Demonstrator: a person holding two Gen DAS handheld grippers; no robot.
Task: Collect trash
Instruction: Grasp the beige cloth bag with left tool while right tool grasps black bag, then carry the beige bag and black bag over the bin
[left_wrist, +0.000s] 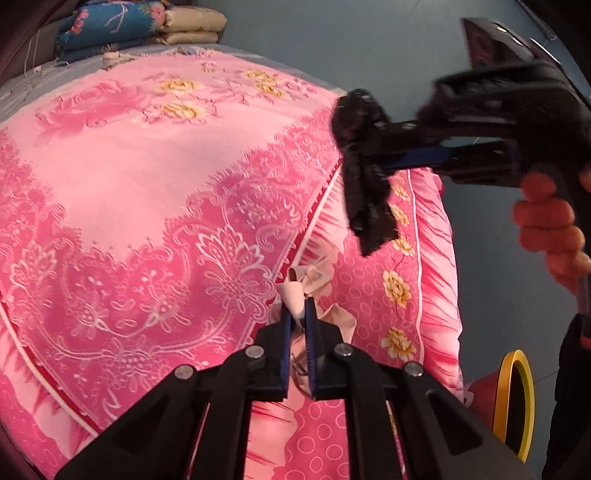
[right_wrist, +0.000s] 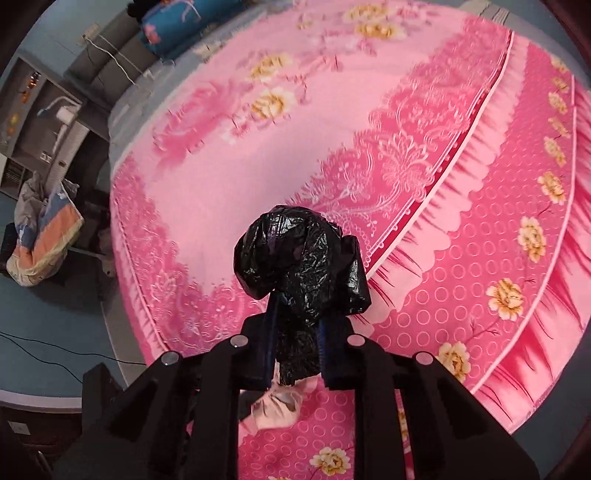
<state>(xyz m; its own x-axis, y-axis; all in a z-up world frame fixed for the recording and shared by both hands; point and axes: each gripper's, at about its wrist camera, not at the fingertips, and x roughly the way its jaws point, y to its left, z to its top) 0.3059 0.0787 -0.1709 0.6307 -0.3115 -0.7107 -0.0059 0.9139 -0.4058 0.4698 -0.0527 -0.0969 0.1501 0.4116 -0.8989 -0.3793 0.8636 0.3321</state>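
Observation:
My left gripper (left_wrist: 299, 308) is shut on a crumpled pale pink paper scrap (left_wrist: 295, 291), held just above the pink flowered bedspread (left_wrist: 129, 184). My right gripper (right_wrist: 295, 314) is shut on a crumpled black plastic bag (right_wrist: 303, 258) and holds it in the air over the bed. In the left wrist view the right gripper (left_wrist: 369, 162) shows at the upper right with the black bag (left_wrist: 364, 184) hanging from it. The pale scrap also shows low in the right wrist view (right_wrist: 280, 402), under the right gripper.
Folded blue and beige quilts (left_wrist: 140, 26) lie at the head of the bed. A yellow-rimmed red bin (left_wrist: 513, 402) stands on the floor beside the bed's right edge. A bundle of bedding (right_wrist: 40, 236) and a cable (right_wrist: 55, 350) lie on the blue floor to the left.

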